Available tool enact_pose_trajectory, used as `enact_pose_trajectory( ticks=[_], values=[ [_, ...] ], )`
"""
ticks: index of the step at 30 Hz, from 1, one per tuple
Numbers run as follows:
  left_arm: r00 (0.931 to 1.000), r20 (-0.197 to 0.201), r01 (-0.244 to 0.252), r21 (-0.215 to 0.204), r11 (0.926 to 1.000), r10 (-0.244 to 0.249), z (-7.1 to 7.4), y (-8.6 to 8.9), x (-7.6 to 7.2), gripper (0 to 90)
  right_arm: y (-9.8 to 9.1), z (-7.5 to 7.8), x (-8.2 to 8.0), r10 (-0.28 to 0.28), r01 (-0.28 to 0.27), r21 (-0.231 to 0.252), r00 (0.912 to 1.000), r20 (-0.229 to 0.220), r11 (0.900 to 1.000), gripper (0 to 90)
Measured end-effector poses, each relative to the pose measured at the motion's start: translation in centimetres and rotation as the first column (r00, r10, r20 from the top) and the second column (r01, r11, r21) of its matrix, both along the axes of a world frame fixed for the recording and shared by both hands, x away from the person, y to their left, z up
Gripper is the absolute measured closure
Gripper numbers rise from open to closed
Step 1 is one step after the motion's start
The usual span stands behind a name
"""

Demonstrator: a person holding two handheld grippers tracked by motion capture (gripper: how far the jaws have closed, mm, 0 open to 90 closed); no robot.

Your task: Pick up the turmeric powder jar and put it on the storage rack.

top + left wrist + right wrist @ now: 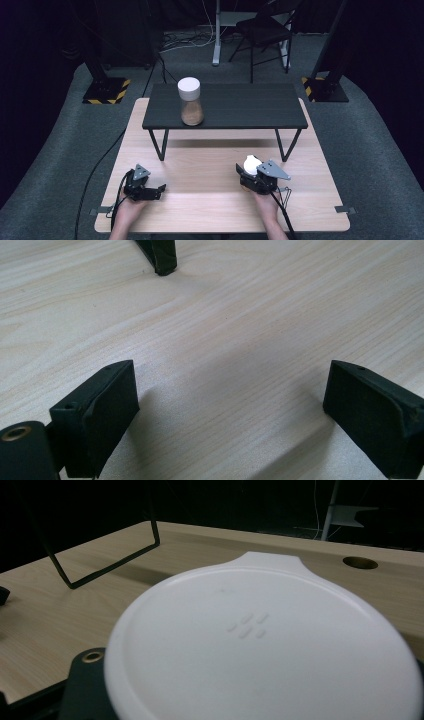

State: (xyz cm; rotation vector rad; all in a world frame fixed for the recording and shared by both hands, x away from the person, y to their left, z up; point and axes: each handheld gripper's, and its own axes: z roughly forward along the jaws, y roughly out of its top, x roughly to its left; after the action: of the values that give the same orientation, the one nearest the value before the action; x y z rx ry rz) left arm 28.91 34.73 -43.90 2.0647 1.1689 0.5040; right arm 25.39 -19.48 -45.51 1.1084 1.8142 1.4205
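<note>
White plastic lid (265, 645) is the star here, round and smooth with a little tab sticking out on the far edge and a cluster of tiny raised dashes in the middle; it belongs to a jar that the right gripper (252, 176) has clamped between its jaws, low over the near right part of the light wood table (210, 200). In the high view you can just make out the white top (251, 164) poking out in front of the gripper's grey three-cornered plate, with a hint of something tan underneath. Left gripper (159, 189) sits on the near left of the tabletop with its jaws spread wide and nothing between them, just pale, fine-grained wood; the black pads (107, 410) look matte and blocky. Further back a low black shelf (225, 106) on thin bent-metal legs stands across the table, and a second jar (190, 101) sits on its left half, clear-bodied, flared at the bottom, brownish stuff inside and a chunky white cap. One shelf leg (107, 555) shows up left of the lid in the right gripper view. Beyond the table it's grey carpet, a dark folding chair (265, 30) and stands with yellow-black striped bases (106, 91).
</note>
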Motion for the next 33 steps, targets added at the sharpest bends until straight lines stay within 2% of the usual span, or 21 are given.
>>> enact_pose_trajectory(
  ticks=[7,13,22,33],
  values=[
    [1.0,0.0,0.0,0.0,1.0,0.0,0.0,0.0,0.0,6.8,-0.4,1.4,-0.2,0.015,-0.015,-0.008,0.9999,-0.007,0.9998,30.4],
    [1.0,0.0,0.0,0.0,1.0,0.0,0.0,0.0,0.0,6.8,-1.1,4.0,-0.2,0.053,-0.053,-0.014,0.9985,-0.016,0.9985,30.5],
    [1.0,0.0,0.0,0.0,1.0,0.0,0.0,0.0,0.0,6.8,-1.7,6.8,0.0,0.076,-0.076,-0.007,0.9964,-0.037,0.997,30.6],
    [1.0,-0.001,0.0,0.001,1.0,0.0,0.0,0.0,0.0,6.8,-2.3,10.4,0.3,0.093,-0.094,-0.041,0.9953,-0.026,0.9947,30.6]
  ],
)
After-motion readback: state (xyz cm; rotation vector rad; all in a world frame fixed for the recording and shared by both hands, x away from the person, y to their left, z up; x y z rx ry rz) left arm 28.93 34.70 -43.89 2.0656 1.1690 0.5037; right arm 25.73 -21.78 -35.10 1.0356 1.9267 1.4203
